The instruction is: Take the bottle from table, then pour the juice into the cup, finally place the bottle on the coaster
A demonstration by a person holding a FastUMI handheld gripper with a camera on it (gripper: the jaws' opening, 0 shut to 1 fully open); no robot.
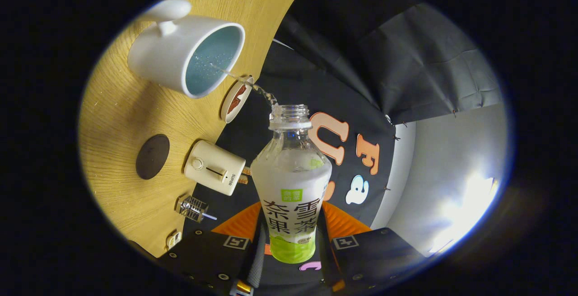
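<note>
My gripper is shut on a clear plastic bottle with a white and green label, both fingers pressing its lower body. The bottle is uncapped and tipped over sideways, so the wooden table appears rotated. A thin stream of liquid runs from the bottle's mouth into the white cup, whose blue inside shows droplets. The cup has a handle and stands on the table beyond the bottle's mouth. A dark round coaster lies flat on the table, apart from the cup.
A small round dish sits by the table edge beside the cup. A cream toaster-like appliance and a small metal piece stand near that edge, close to the coaster. Black cloth hangs beyond the table.
</note>
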